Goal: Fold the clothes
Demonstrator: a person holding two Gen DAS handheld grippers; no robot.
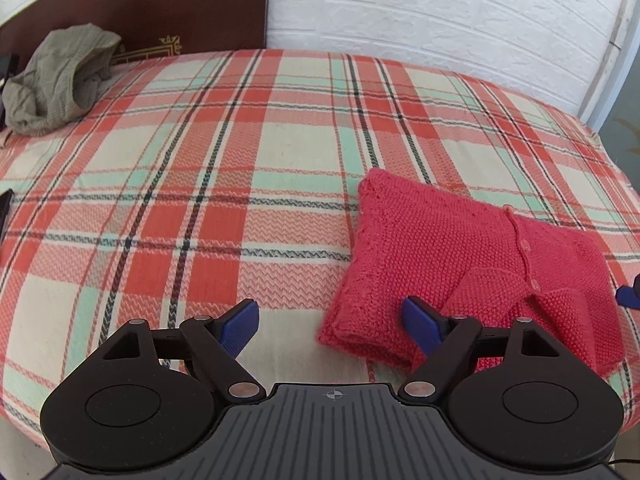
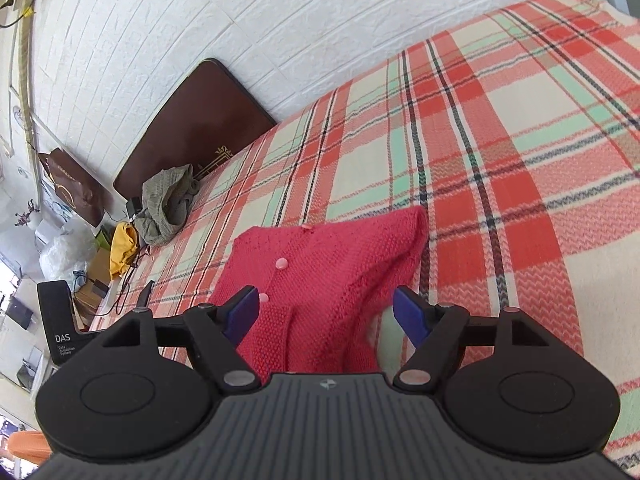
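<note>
A red knitted cardigan (image 1: 420, 248) with pink buttons lies folded on the plaid bedspread (image 1: 200, 200), its sleeves turned in over the front. My left gripper (image 1: 331, 326) is open at the cardigan's near left corner. One blue pad is over the knit and the other over the bedspread. My right gripper (image 2: 326, 316) is open above the cardigan (image 2: 320, 264) near its button strip, and nothing is pinched between its pads. One of its blue fingertips (image 1: 628, 296) shows at the right edge of the left wrist view.
A crumpled grey-green garment (image 1: 56, 80) lies at the far left of the bed by the brown headboard (image 1: 160, 4). A white brick-pattern wall (image 1: 440, 8) runs behind. Beside the bed are bags, a yellow cloth (image 2: 122, 248), cables and a black unit marked DAS (image 2: 60, 328).
</note>
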